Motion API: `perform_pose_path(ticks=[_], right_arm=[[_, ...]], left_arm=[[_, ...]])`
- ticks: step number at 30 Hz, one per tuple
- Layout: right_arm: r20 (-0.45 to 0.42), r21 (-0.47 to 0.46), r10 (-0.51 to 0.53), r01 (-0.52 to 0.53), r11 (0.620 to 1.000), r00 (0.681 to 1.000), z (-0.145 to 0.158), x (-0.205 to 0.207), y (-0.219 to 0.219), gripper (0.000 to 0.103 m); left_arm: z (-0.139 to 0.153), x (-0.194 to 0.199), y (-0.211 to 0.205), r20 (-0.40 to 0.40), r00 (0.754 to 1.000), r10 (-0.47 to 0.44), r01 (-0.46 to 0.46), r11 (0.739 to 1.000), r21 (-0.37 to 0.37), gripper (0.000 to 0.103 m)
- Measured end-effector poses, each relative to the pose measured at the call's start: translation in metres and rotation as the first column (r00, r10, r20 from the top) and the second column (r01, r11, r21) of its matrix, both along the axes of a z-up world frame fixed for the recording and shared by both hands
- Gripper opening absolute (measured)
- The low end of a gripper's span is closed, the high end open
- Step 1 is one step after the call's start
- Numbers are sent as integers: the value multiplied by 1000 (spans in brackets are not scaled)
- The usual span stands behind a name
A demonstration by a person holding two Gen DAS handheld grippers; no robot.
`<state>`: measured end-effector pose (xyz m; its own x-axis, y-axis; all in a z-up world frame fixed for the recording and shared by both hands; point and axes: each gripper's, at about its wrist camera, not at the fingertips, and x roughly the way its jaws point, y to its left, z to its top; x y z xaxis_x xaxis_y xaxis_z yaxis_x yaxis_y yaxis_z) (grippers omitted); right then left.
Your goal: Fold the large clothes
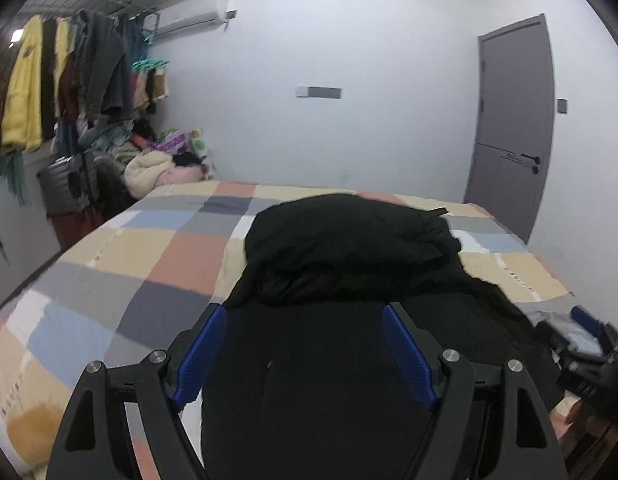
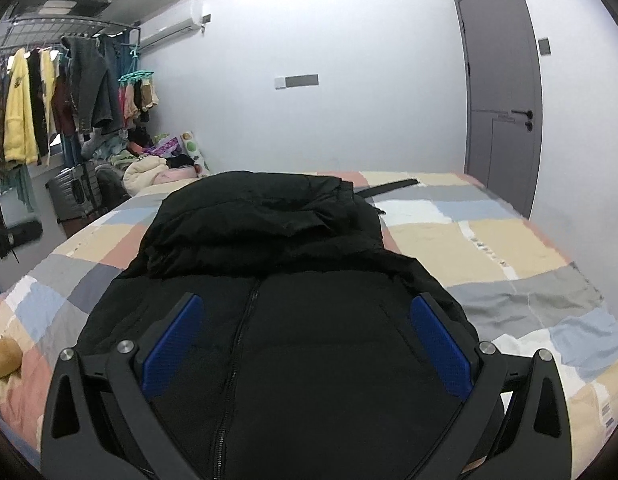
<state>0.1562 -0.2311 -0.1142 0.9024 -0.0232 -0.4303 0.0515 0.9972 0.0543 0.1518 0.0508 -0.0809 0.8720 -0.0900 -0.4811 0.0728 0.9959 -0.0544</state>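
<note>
The left claw (image 1: 305, 316) and right claw (image 2: 309, 308) both hang wide open over the black jacket (image 2: 277, 320), gripping nothing. The jacket lies mid-bed, its hood bunched toward the far edge of the bed (image 2: 489, 240). It looks padded, soft and bulky, likely slippery; hem corners or side seams seem the best holds.

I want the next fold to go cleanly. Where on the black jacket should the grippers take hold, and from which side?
Probably grip the black jacket at its near bottom hem, one corner per gripper, coming in low from the near edge of the bed. It lies flat, zipper up, its far end already bunched, so the near hem is the free edge. Both the left gripper and the right gripper hover open above it.
</note>
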Motion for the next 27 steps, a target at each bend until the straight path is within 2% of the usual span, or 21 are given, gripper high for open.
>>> perform_pose_path(ticks=[5,9,13,16,20,23,27], right_arm=[[-34,10,20,-19,1000,999,0,7,6,103],[-98,57,73,-68,996,992,4,35,4,103],[-164,113,99,-81,990,981,3,91,-9,103],[-263,141,51,-14,990,963,-8,151,-28,103],[-339,205,15,58,977,941,-30,216,-50,103],[-336,289,15,88,953,942,-45,253,-64,103],[-292,351,-10,117,929,956,-56,283,-77,102]], left_arm=[[-24,0,17,-47,999,9,-11,999,-46,80],[-35,-1,28,-14,999,36,-37,998,-45,80],[-47,10,39,-28,998,61,-63,995,-82,80],[-55,17,41,-45,996,71,-74,994,-86,80],[-66,25,39,-58,996,62,-66,994,-82,80],[-74,29,32,-68,997,42,-47,996,-75,80],[-80,32,23,-70,997,13,-19,997,-80,80]])
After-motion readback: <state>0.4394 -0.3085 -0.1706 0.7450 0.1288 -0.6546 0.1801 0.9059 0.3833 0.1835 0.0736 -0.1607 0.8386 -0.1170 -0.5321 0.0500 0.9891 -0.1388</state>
